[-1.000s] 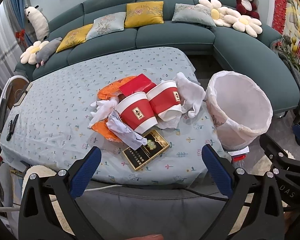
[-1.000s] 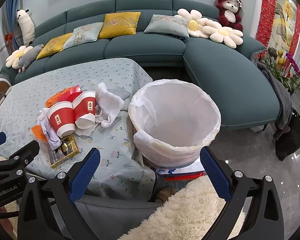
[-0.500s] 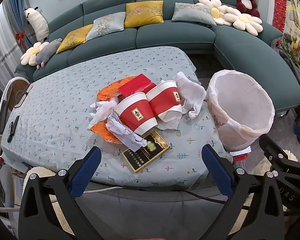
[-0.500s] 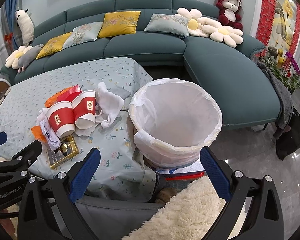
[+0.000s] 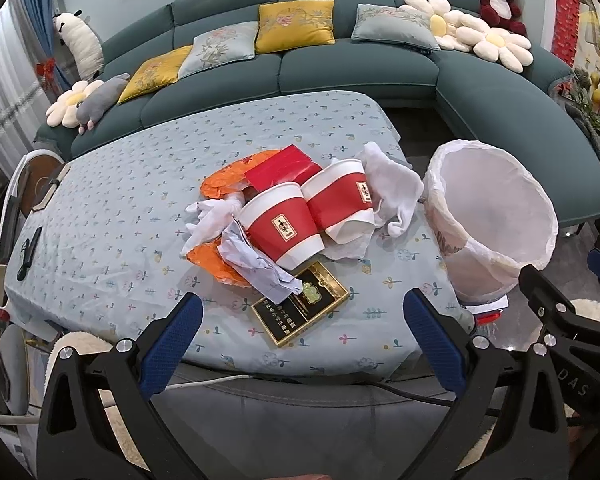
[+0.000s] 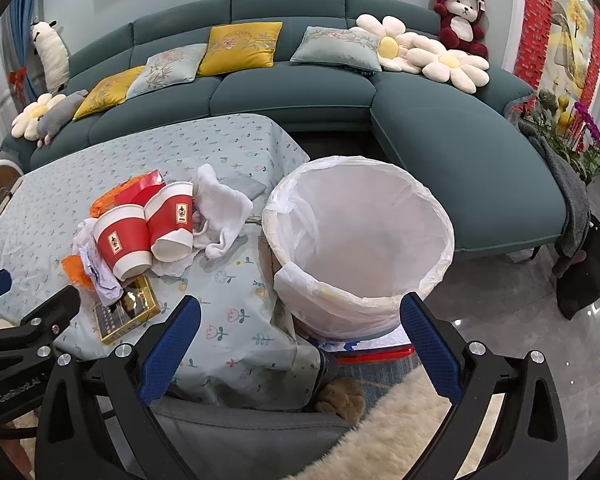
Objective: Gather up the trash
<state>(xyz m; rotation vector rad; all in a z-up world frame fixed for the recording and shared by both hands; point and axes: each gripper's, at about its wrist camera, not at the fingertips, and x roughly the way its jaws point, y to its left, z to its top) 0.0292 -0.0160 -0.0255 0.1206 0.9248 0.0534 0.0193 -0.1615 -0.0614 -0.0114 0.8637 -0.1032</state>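
A trash pile lies on the table [image 5: 112,216]: two red-and-white paper cups [image 5: 284,228] [image 5: 342,202] on their sides, crumpled white tissue [image 5: 392,188], orange wrapper [image 5: 220,184], a red packet [image 5: 280,168], crumpled paper [image 5: 256,264] and a black-and-gold box [image 5: 300,308]. A bin with a white liner [image 6: 360,240] stands at the table's right end, also in the left wrist view [image 5: 492,216]. My left gripper [image 5: 300,340] is open and empty, near the table's front edge before the box. My right gripper [image 6: 300,340] is open and empty, just before the bin.
A teal sofa [image 5: 340,64] with cushions and plush toys curves behind and right of the table. A black remote [image 5: 28,252] lies at the table's left. A fluffy cream rug [image 6: 380,432] lies on the floor below the bin. Clothes hang at the sofa's right end [image 6: 572,208].
Both grippers have shifted very slightly; the view of the table and bin is almost the same. Both stay open and empty.
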